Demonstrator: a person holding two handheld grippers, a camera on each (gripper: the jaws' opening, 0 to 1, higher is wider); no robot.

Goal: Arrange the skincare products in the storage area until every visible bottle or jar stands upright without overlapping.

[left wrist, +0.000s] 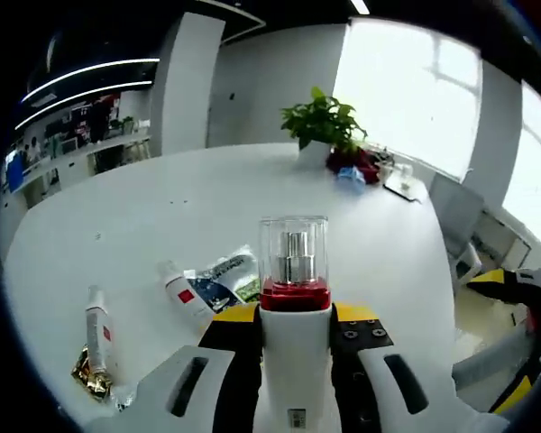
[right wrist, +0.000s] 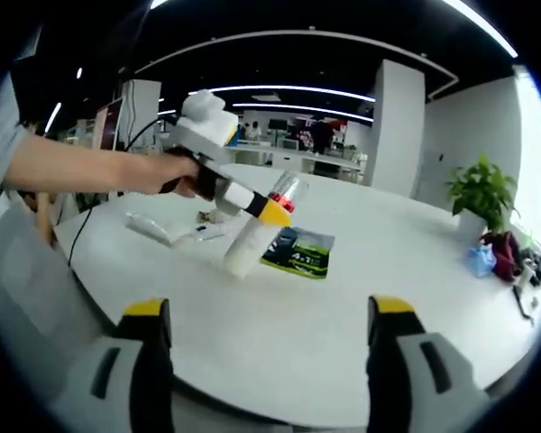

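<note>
My left hand-held gripper (left wrist: pixel 295 347) clamped on white pump bottle (left wrist: pixel 294 307), held tilted above counter (left wrist: pixel 162 207). My right hand-held gripper (right wrist: pixel 269 361) wide open, empty. Two white tubes (left wrist: pixel 182 293) lying flat beside sachet (left wrist: pixel 225 275).

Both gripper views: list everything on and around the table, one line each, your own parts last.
pump bottle: 1, white with red collar and clear cap, held tilted above the table
tubes: 2, white, lying flat
sachet: 1, dark blue and green, flat
gold wrapper: 1, beside the nearer tube
potted plant: 1, green, far edge
table: 1, white, round
left gripper: shut on the bottle
right gripper: open, empty
</note>
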